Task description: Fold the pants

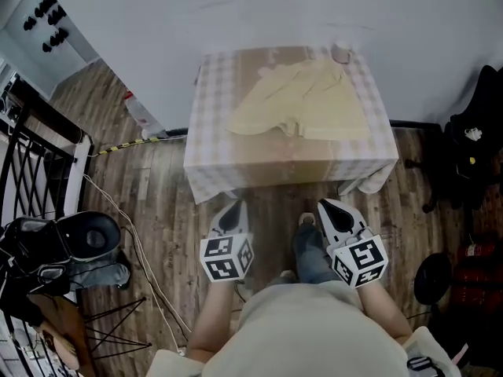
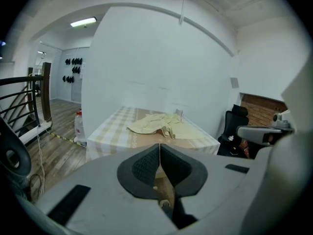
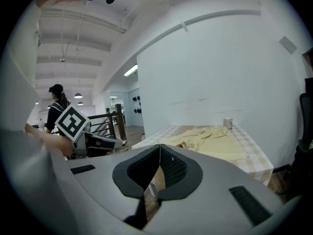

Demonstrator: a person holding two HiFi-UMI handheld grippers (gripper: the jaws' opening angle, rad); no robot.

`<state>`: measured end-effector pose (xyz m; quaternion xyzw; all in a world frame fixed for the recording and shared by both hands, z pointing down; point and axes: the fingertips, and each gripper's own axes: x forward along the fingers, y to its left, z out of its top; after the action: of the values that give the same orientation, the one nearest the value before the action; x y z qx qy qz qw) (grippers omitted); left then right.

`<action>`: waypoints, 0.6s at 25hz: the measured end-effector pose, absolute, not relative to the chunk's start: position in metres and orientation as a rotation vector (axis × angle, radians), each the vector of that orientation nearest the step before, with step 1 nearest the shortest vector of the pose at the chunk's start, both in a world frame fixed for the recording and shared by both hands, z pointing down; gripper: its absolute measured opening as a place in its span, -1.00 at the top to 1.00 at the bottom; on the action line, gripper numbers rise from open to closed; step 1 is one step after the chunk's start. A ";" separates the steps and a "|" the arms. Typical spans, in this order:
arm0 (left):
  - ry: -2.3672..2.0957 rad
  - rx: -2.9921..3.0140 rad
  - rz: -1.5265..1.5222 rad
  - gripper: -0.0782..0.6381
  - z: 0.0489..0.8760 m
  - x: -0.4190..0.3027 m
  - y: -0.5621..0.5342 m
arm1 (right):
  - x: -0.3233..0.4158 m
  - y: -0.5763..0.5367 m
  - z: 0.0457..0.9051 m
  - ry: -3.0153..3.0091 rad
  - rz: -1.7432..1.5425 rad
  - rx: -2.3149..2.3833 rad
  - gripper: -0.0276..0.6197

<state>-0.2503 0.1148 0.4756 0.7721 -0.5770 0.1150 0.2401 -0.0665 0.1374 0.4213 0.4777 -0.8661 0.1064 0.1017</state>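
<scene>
Pale yellow pants [image 1: 302,100] lie crumpled on a small table [image 1: 212,151] covered with a checked cloth, against the white wall. The pants [image 2: 164,125] also show in the left gripper view and the pants [image 3: 212,138] in the right gripper view, ahead of the jaws. My left gripper [image 1: 230,217] is held low in front of the table's near edge, shut and empty. My right gripper [image 1: 330,210] hangs beside it, also shut with nothing in it. Both are well short of the pants.
A small white cup [image 1: 340,52] stands at the table's far right corner. A plastic bottle [image 1: 140,112] sits on the wood floor left of the table. A black railing [image 1: 31,155] and bags are at left, a black chair [image 1: 479,132] at right. A person [image 3: 55,111] stands far off.
</scene>
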 end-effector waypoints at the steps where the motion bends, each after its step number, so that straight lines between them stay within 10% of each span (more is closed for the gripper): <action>1: -1.589 2.106 0.316 0.76 0.478 -0.251 0.107 | -0.065 0.129 0.422 -2.563 0.312 1.407 0.91; 15: -1.713 1.989 0.330 0.76 0.484 -0.239 -0.030 | -0.042 -0.043 0.402 -2.633 0.212 1.257 0.91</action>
<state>-0.2386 -0.0304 0.4844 0.7289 -0.6276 0.1208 0.2455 -0.0423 -0.0426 0.4017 0.4271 -0.8948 0.0721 0.1081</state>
